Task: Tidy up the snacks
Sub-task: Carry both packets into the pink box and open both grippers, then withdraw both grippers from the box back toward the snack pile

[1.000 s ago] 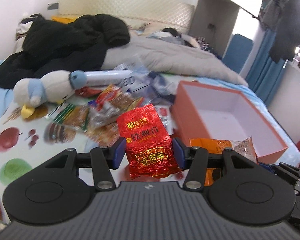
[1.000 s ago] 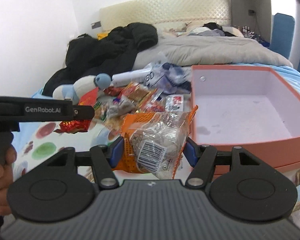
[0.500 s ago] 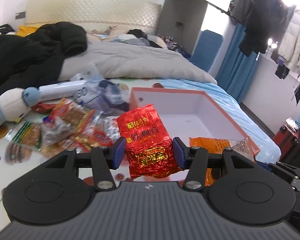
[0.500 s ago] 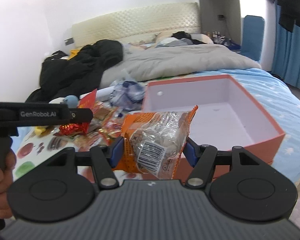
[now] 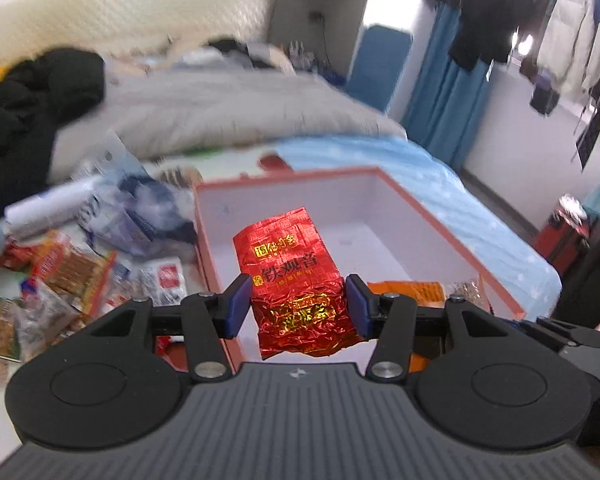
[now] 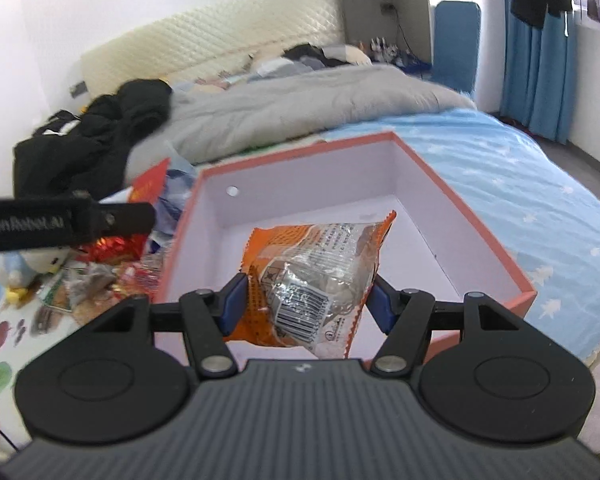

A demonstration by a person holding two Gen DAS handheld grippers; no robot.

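Note:
My left gripper (image 5: 298, 306) is shut on a red foil tea packet (image 5: 296, 284) with gold writing and holds it over the near left part of the open orange box (image 5: 440, 220). My right gripper (image 6: 306, 304) is shut on an orange and clear snack packet (image 6: 316, 276) and holds it over the near edge of the same box (image 6: 480, 232), whose white inside shows nothing lying in it. The orange packet also shows in the left wrist view (image 5: 416, 290), and the left gripper's body in the right wrist view (image 6: 60, 222).
A heap of loose snack packets (image 5: 72, 272) lies on the bed left of the box. A plush toy (image 6: 40, 260) lies beside them. A black jacket (image 5: 28, 104) and a grey duvet (image 5: 228, 116) lie behind. The bed's right edge (image 6: 572, 200) drops to the floor.
Both grippers have swung right with their packets, from over the snack heap to over the orange box. The box now fills the middle of both views.

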